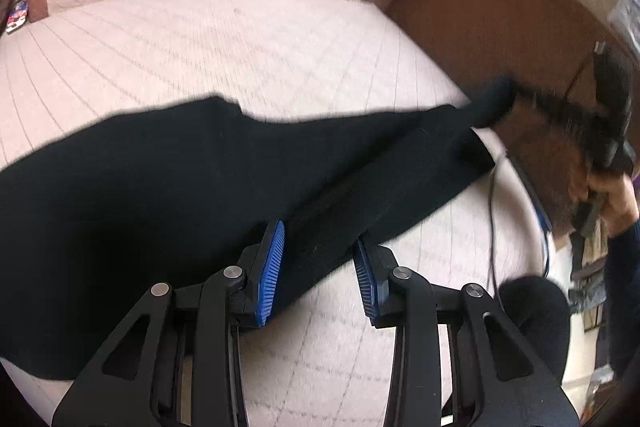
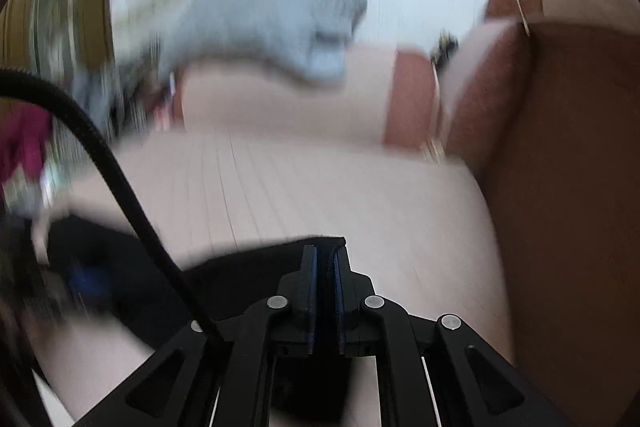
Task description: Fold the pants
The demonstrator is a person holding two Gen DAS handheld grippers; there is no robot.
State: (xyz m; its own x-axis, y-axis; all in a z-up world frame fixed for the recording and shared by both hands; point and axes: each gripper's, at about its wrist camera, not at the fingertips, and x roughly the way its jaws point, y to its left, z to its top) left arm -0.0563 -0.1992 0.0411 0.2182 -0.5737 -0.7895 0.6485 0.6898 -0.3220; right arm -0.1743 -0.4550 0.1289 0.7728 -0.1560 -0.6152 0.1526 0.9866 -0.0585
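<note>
While right gripper (image 2: 325,259) pinches black pants (image 1: 168,183) hem at 6 o'clock, left gripper (image 1: 320,267) gapes, unclamped over leg; thin bite risks slipping under pull.

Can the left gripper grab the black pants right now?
Probably yes: the left gripper has its jaws apart right over the edge of the black pants on the sofa cushion, with nothing between.

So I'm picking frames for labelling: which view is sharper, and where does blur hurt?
Left wrist view: mostly sharp; black pants and left tool read clearly, only the right tool at the far leg end smears. Right wrist view: heavy motion blur on the grey cloth and sofa; its own tool stays crisp.
</note>
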